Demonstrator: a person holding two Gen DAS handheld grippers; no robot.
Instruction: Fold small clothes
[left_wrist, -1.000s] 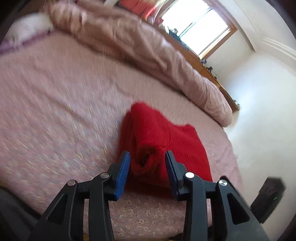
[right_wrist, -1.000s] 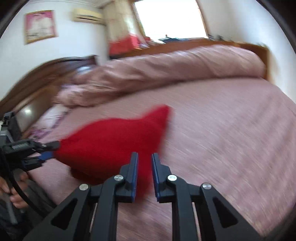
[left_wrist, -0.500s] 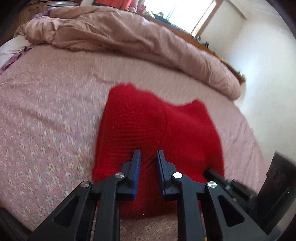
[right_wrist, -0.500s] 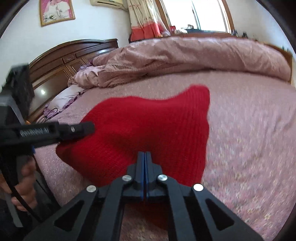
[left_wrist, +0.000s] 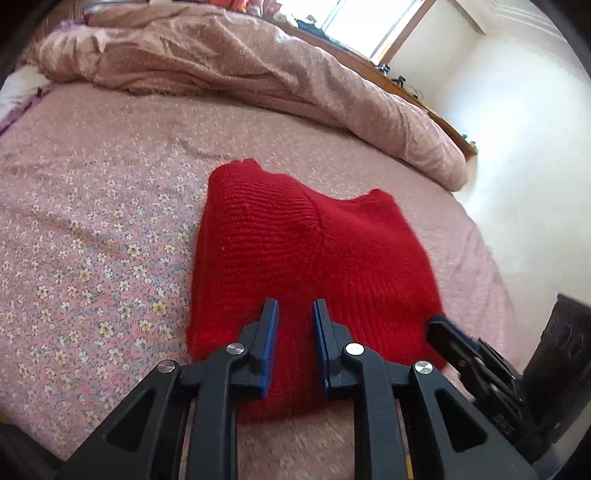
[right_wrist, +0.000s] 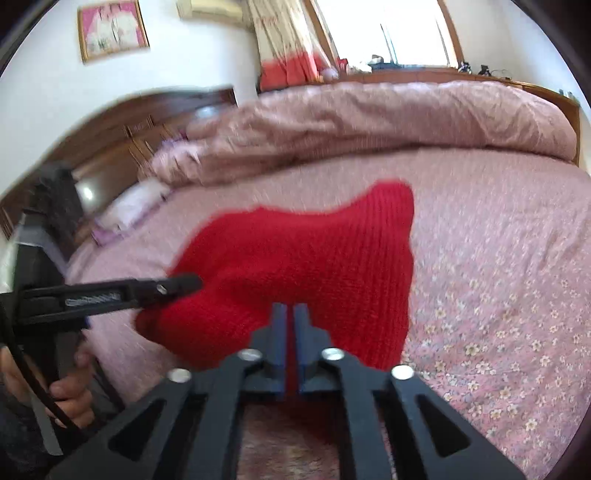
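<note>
Down and flat at last: red knit sweater (left_wrist: 314, 251) spread on the flowered bedspread (left_wrist: 92, 240), no longer bunched into the heap of a second ago. Near hem toward the cameras, two peaks toward the rolled pink quilt (left_wrist: 258, 66) at the far side.

Over to the left gripper (left_wrist: 295, 306): far narrower than a second ago, about as it stood half a second back. Blue pads with a modest gap, red knit filling it. Pinching a fold or just hovering over the hem? Cannot tell from here. Tilted steeply down over the near edge of the sweater, left of its middle. From the right wrist, seen side-on with its tip (right_wrist: 192, 282) at the sweater's left edge.

Now the right gripper (right_wrist: 290, 308): clamped tight half a second ago, jaws opening now, just a slit so far, a sliver of red showing through. No sign of the pads squeezing anything. Aimed at a shallower slant across the near hem. In the left view, blurred, its tip (left_wrist: 437, 325) at the sweater's right corner.

Lower left of the right view: left hand (right_wrist: 70, 391) with fingers curled round the handle.
</note>
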